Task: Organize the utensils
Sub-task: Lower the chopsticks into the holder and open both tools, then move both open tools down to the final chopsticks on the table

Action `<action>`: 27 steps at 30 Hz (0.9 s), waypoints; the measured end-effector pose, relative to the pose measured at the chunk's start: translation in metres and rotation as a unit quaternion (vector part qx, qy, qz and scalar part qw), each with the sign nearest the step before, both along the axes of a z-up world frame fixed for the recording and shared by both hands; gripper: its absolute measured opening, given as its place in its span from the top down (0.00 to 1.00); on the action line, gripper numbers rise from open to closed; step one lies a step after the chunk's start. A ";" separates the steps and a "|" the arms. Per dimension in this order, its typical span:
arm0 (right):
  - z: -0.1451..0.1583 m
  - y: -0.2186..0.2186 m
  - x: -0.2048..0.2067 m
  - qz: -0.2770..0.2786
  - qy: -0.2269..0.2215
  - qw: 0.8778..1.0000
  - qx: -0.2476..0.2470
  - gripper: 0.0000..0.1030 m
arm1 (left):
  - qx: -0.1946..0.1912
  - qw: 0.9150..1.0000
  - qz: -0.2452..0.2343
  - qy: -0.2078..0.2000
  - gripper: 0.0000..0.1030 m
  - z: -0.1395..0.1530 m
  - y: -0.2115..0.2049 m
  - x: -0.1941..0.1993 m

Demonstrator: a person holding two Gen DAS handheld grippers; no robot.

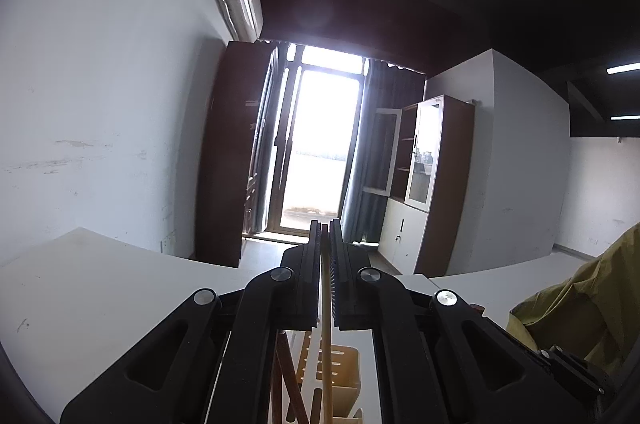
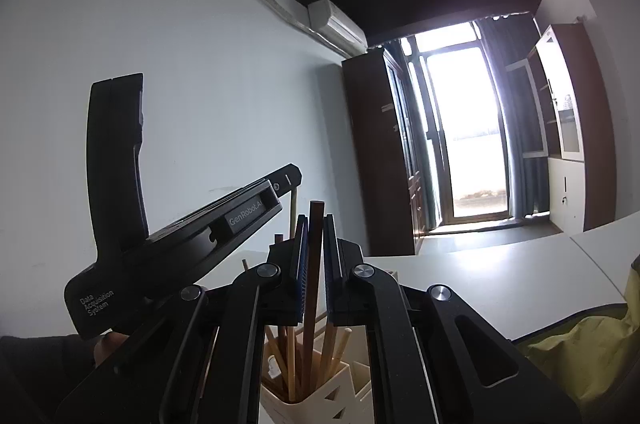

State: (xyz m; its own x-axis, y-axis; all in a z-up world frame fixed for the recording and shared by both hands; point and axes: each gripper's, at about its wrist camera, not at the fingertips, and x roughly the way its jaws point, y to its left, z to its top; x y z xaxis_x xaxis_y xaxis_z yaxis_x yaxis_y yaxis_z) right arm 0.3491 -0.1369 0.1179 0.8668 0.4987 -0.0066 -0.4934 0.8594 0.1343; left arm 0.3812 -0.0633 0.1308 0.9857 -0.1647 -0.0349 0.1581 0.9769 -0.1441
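Sticks are held over the holder

A thin pale wooden chopstick (image 1: 325, 304) is pinched by the closed left gripper (image 1: 325, 236) and a dark brown wooden chopstick (image 2: 314, 264) by the closed right gripper (image 2: 316, 224), upright, likely so they can be dropped into the cream plastic slotted utensil holder (image 2: 312, 396).

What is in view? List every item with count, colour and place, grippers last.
Slotted plastic utensil holder: one, cream, on the white table below both grippers.
Wooden chopsticks standing in the holder: several, light and dark brown.
Light wooden chopstick: one, upright, between the left jaws.
Dark brown chopstick: one, upright, between the right jaws.
White table: one, around the holder.
Olive-yellow cloth: one, right edge.
Left gripper: black, shut on the light chopstick.
Right gripper: black, shut on the dark chopstick.
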 end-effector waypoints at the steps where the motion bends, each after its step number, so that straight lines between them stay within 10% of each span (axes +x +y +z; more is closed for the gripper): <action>1: 0.000 0.001 -0.002 0.001 -0.001 1.000 -0.002 0.92 | 0.002 1.000 0.001 0.003 0.96 -0.002 0.000 0.000; 8: 0.002 0.006 -0.002 0.004 0.008 1.000 -0.027 0.92 | -0.009 1.000 0.004 0.024 0.94 -0.015 0.010 0.001; 13: 0.008 0.003 -0.005 0.008 0.008 1.000 -0.019 0.90 | -0.017 0.999 0.014 0.024 0.50 -0.005 0.019 -0.010; 21: 0.034 -0.012 -0.046 -0.017 -0.022 1.000 0.008 0.31 | -0.015 0.999 0.040 0.021 0.05 0.029 0.044 -0.066; 27: 0.023 -0.005 -0.088 -0.005 0.007 1.000 -0.028 0.12 | 0.061 0.992 0.056 0.093 0.06 0.015 0.069 -0.113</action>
State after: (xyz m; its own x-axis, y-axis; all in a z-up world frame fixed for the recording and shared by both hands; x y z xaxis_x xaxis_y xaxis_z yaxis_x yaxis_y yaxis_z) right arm 0.2612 -0.1420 0.1410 0.8708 0.4893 -0.0476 -0.4839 0.8702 0.0926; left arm 0.2680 0.0059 0.1456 0.9723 -0.0386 -0.2304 0.0304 0.9988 -0.0394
